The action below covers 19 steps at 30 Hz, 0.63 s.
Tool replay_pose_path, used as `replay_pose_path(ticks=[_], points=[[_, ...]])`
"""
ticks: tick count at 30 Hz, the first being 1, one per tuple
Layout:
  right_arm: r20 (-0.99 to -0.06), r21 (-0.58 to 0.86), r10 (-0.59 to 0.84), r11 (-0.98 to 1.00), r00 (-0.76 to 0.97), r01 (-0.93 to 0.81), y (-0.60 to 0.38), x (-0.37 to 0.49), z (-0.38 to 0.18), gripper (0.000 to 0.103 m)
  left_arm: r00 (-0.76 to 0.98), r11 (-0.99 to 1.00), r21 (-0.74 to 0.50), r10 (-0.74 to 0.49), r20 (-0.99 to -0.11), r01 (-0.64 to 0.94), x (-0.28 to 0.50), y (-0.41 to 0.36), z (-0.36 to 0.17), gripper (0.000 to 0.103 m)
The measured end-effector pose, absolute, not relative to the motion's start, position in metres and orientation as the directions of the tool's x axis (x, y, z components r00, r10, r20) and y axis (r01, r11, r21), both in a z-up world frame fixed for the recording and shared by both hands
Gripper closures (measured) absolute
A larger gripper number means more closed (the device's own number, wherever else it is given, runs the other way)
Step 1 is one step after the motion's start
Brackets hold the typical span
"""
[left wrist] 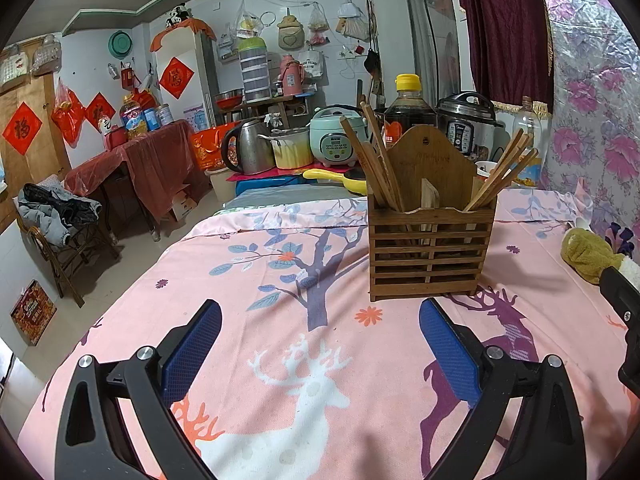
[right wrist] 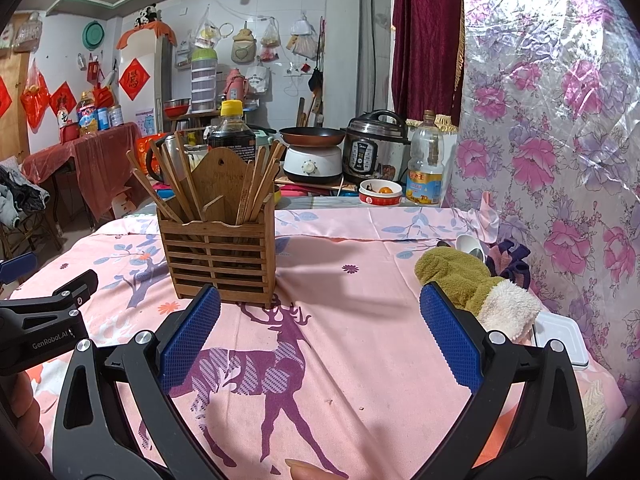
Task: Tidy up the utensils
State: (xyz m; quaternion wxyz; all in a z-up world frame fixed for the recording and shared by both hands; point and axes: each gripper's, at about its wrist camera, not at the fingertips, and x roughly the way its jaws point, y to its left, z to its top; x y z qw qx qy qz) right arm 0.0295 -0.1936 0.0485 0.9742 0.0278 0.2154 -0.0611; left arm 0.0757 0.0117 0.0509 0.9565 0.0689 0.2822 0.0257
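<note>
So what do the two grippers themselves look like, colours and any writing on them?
Both are matching black plastic frames with triangular cutouts and silver bolts. The left gripper and the right gripper each carry two blue pads with a fine diamond texture. White lettering reading GenRobot.AI marks the left gripper's body. No cables show.

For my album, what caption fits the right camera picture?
Open right gripper over a pink deer cloth, facing a wooden chopstick holder.

The left gripper (left wrist: 320, 328) hovers low over the pink deer-print cloth (left wrist: 280, 272), its blue-padded jaws spread wide and empty. The right gripper (right wrist: 320, 316) hangs beside it, likewise gaping, with a fingertip (right wrist: 306, 469) at its base.
</note>
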Motion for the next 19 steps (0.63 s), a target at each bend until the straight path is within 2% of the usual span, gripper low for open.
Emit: replay_pose_path(ticks=[19], points=[[-0.424,0.029,-0.107,0.991,0.899,0.131,-0.1946,0.0296,0.0481,0.007,0.846,0.990,0.140,0.085,-0.527,-0.012,0.0750,0.0159,0.0544,0.006]])
